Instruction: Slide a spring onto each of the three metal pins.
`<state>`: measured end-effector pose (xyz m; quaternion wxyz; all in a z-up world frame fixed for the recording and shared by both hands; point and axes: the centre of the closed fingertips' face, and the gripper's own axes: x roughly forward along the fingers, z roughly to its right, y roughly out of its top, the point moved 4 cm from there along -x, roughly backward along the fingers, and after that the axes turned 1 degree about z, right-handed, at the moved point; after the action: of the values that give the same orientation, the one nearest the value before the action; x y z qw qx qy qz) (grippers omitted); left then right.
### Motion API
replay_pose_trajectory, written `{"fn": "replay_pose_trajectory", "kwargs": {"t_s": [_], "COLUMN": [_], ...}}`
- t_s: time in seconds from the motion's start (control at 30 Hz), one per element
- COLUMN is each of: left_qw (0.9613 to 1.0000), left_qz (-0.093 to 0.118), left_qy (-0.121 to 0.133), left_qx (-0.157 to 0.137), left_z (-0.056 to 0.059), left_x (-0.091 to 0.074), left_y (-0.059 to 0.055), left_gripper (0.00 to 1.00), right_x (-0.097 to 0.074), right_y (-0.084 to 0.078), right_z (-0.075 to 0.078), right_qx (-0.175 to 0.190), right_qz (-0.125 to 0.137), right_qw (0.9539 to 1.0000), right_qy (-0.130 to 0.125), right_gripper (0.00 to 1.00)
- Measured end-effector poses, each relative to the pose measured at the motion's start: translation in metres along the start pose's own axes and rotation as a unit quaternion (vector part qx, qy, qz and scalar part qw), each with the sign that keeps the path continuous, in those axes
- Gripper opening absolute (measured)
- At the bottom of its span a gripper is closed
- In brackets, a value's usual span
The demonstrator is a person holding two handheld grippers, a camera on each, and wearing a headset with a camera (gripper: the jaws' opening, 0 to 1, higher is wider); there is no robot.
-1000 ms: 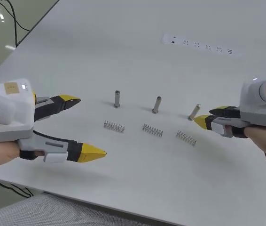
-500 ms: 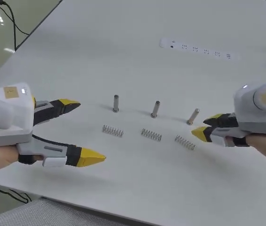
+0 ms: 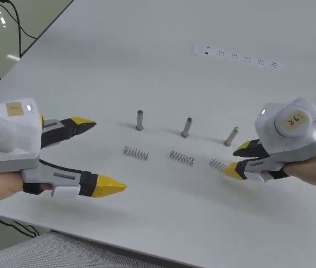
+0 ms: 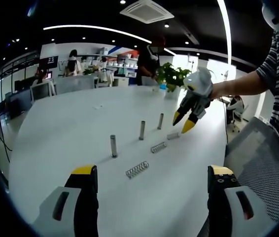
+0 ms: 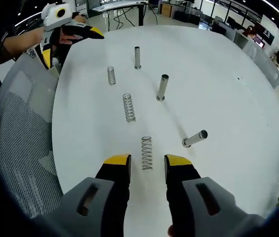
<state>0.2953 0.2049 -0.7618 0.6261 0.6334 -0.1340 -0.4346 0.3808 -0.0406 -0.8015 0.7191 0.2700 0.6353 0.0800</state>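
Observation:
Three metal pins stand in a row on the white table: the left pin (image 3: 139, 119), the middle pin (image 3: 187, 127) and the right pin (image 3: 231, 135), which leans. A spring lies in front of each: left spring (image 3: 135, 152), middle spring (image 3: 181, 158), right spring (image 3: 217, 163). My right gripper (image 3: 235, 160) is open by a narrow gap, low over the table. In the right gripper view its tips (image 5: 148, 160) flank the near end of the right spring (image 5: 146, 153), beside the leaning pin (image 5: 195, 138). My left gripper (image 3: 102, 153) hangs wide open and holds nothing, left of the left spring (image 4: 137, 169).
A white power strip (image 3: 233, 54) lies at the far side of the table. The table's near edge (image 3: 147, 251) runs along the bottom, with a grey mesh chair (image 3: 46, 254) below it. Cables (image 3: 13, 33) hang off the far left corner.
My right gripper has come down and in toward the right spring, and its tips now flank that spring's end. The left gripper has stayed put, wide open.

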Motion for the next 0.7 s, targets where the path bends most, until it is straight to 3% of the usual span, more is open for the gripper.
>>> {"fn": "replay_pose_trajectory", "kwargs": {"t_s": [0.23,0.7], "left_qw": [1.0,1.0], "left_qz": [0.0,0.001], "left_qy": [-0.002,0.001], "left_qx": [-0.001,-0.004], "left_z": [0.002,0.001], "left_x": [0.0,0.0], "left_y": [-0.002,-0.006], "left_gripper": [0.91,0.91], "right_x": [0.007,0.022], "right_y": [-0.001,-0.009], "right_z": [-0.002,0.002], "right_qx": [-0.02,-0.039], "right_qz": [-0.027,-0.058], "right_qw": [0.9991,0.9967], "right_qy": [0.025,0.041], "right_gripper": [0.25,0.18]}}
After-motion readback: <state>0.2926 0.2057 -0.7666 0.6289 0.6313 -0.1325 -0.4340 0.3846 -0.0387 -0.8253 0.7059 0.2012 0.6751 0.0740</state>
